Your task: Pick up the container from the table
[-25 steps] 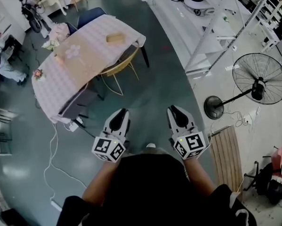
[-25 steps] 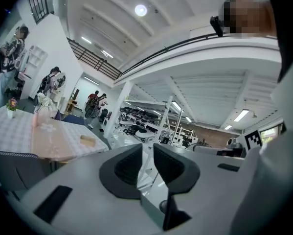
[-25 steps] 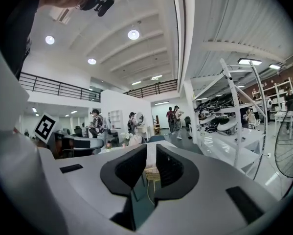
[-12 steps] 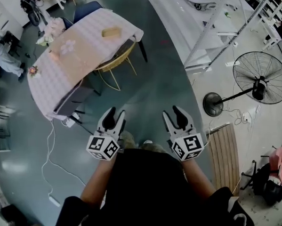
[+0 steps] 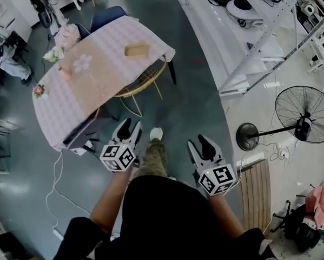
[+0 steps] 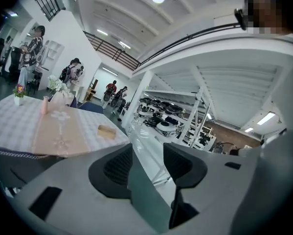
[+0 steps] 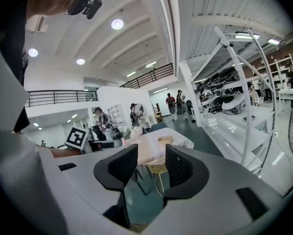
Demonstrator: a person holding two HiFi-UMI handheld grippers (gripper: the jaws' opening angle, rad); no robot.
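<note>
The container (image 5: 136, 50) is a small tan box lying near the far end of a long table (image 5: 64, 107) with a checked cloth and a pink runner. It also shows in the left gripper view as the container (image 6: 106, 131) and, small, in the right gripper view as the container (image 7: 165, 140). My left gripper (image 5: 128, 129) is open and empty, in the air short of the table's near edge. My right gripper (image 5: 200, 145) is open and empty too, over the floor to the right. In their own views the left gripper (image 6: 145, 163) and the right gripper (image 7: 151, 165) show only air between the pads.
A yellow wire chair (image 5: 140, 82) is tucked under the table's right side, a blue chair (image 5: 105, 18) at its far end. Small flower pots (image 5: 41, 90) stand on the table. White shelving (image 5: 248, 20), a standing fan (image 5: 305, 115), a wooden board (image 5: 255, 191) and a floor cable (image 5: 56, 183) lie around.
Both grippers' jaws went from shut to open. The person has stepped toward the table, one foot now forward, and the left gripper has moved closer to the table's edge.
</note>
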